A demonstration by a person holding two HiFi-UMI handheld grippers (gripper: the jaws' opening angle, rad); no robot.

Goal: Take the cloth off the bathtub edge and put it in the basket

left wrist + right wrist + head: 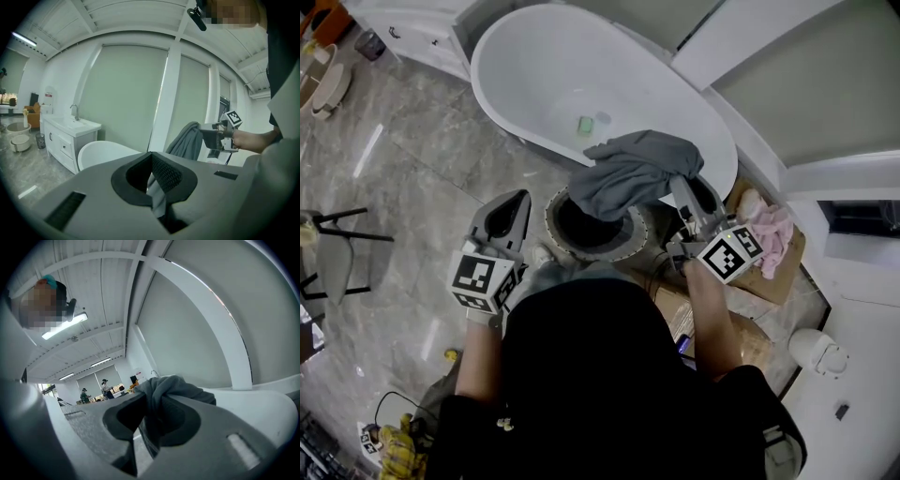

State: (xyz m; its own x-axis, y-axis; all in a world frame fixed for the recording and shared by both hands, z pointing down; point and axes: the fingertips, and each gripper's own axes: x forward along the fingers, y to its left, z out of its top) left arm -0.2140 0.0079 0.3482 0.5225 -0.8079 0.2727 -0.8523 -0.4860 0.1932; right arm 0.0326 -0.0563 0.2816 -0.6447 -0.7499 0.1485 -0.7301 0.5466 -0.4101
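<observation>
A grey cloth (628, 173) hangs bunched from my right gripper (680, 187), which is shut on it. The cloth is in the air between the white bathtub (502, 37) and the round dark basket (623, 246), partly over the basket's mouth. In the right gripper view the cloth (168, 387) fills the closed jaws of the right gripper (152, 420). My left gripper (521, 199) is level at the basket's left side, shut and holding nothing. The left gripper view shows its own jaws (152, 176) together, with the cloth (187, 140) and the right gripper (213, 138) beyond them.
A cardboard box with a pink cloth (769, 234) sits right of the basket. A small green object (585, 125) lies in the tub. A white vanity cabinet (70, 136) stands left of the tub (101, 152). A dark chair (337, 244) is at far left.
</observation>
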